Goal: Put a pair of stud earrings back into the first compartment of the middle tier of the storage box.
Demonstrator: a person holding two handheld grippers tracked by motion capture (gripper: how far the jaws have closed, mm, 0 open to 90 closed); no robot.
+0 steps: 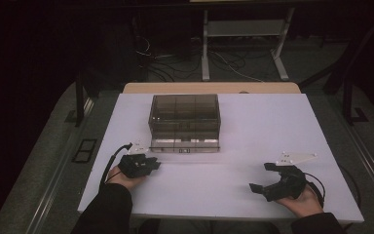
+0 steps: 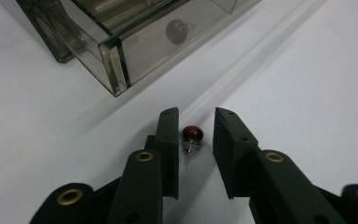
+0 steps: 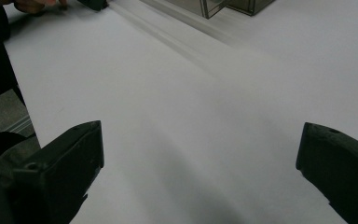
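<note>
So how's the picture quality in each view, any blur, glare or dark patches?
High view: dim, the room behind the white table nearly black. Left gripper view: the small red-brown stud earring between the black jaws is sharp; the smoky clear plastic box throws a soft shadow. Right gripper view: the jaws' near parts are soft, and pale streaks of light cross the tabletop.

A compartmented box (image 1: 184,122) is set on the surface (image 1: 253,131), toward its far edge and left of centre. Before the box's near left corner, the left gripper (image 1: 153,163) is held low over the surface, with an earring (image 2: 192,135) lying between its jaws, seemingly touched by the left one. The right gripper (image 1: 261,177) is placed well apart, near the front right edge.
</note>
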